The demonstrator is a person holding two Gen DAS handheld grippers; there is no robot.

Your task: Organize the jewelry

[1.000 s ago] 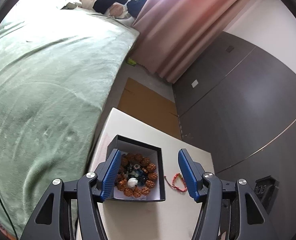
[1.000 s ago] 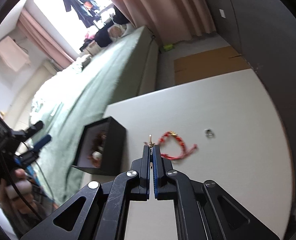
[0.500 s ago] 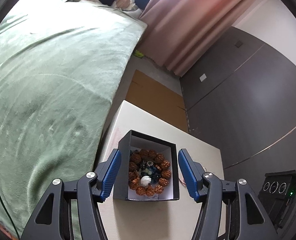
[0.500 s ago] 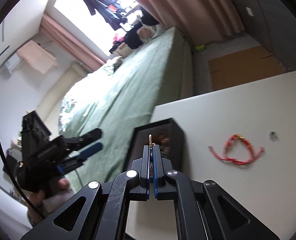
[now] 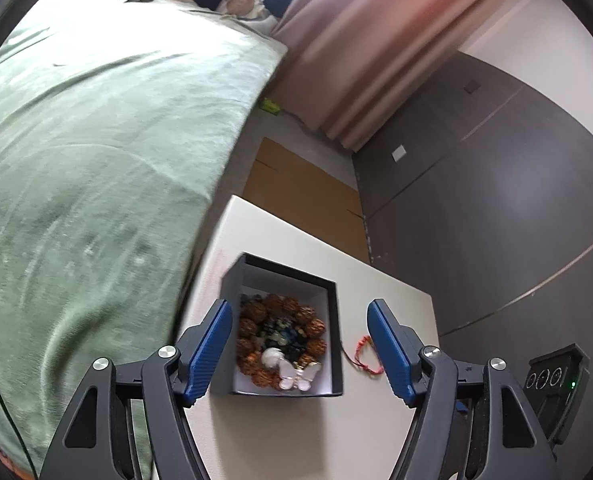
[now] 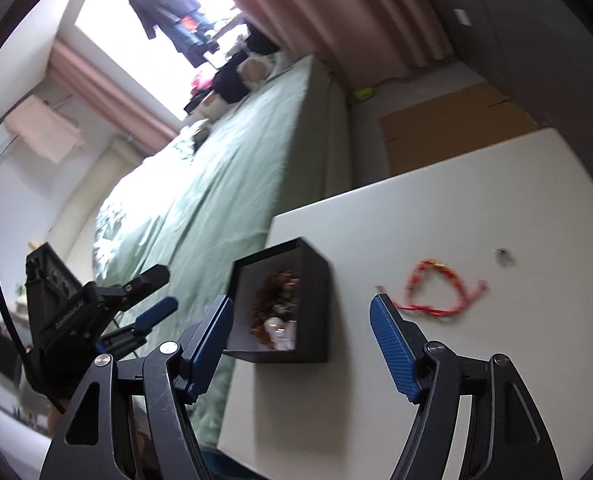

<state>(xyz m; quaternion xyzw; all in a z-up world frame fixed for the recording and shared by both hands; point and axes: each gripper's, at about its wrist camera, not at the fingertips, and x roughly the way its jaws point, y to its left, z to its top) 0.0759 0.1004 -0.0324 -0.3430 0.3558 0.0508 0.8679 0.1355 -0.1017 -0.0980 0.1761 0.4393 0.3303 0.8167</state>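
A: right gripper (image 6: 300, 344) status?
B: jaws just opened, wide now, nothing between the pads. White butterfly piece (image 5: 296, 376) lies in the black box (image 5: 336, 320), at its near wall, on top of the brown bead bracelet (image 5: 280, 332)

A: left gripper (image 5: 298, 354)?
B: also just opened further, wide, empty. Box sits in front of it, no pad contact

A: box position?
B: by the table's (image 6: 456, 208) edge on the bed (image 5: 96, 140) side. Red cord bracelet (image 6: 436, 288) lies on the table just beside the box; small ring (image 6: 504, 256) nearer the far edge, apart from both
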